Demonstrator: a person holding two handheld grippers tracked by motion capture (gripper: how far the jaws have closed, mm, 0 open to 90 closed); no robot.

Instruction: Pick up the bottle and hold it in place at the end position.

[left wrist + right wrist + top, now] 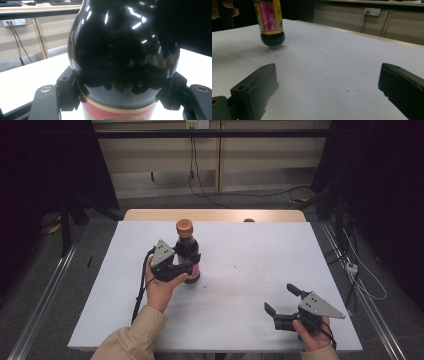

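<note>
Already clamped: left gripper pinching the dark bottle at mid-body, long axis upright, base seemingly just clear of the white table, left of centre. Farther right, well apart, right gripper idle, jaws spread wide, aimed toward the bottle.

The bottle has a pink and yellow label with small print. One yellow sign on it looks like "金". The rest is too blurry to read.
</note>
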